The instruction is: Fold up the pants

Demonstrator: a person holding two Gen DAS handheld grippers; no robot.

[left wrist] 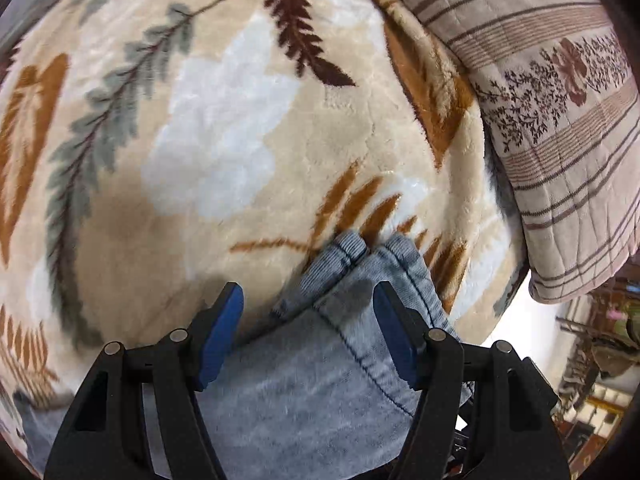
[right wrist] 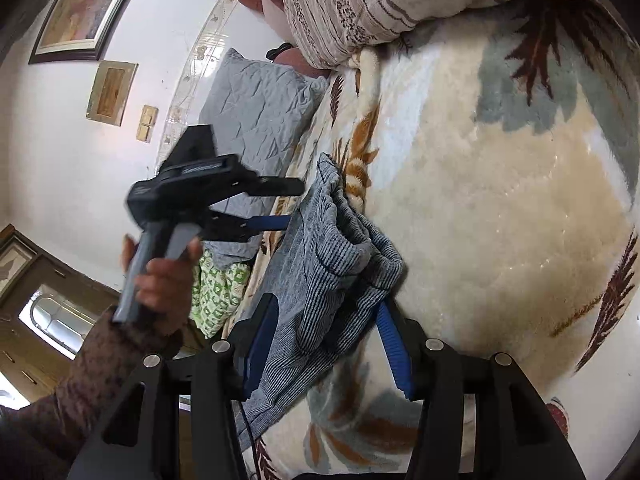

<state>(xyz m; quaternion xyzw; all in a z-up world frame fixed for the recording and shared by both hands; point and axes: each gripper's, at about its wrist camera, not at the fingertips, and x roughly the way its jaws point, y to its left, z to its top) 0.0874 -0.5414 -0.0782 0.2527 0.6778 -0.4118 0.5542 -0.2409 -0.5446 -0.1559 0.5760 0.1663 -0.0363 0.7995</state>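
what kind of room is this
Most likely a bedroom at home: the pants lie on a bed covered by a plush leaf-print blanket, with a grey pillow at its head and framed pictures on the wall.

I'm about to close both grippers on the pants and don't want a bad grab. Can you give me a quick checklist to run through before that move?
1. Left gripper open: ok, blue pads spread wide.
2. Pants between the left gripper's pads: ok, grey fabric lies between them.
3. Right gripper open: ok, jaws apart.
4. Fabric between the right gripper's pads: ok, bunched striped cloth sits there.
5. Pants lying flat on the blanket: not ok, crumpled and bunched in the right wrist view.
6. Which layers each gripper would catch: cannot tell.
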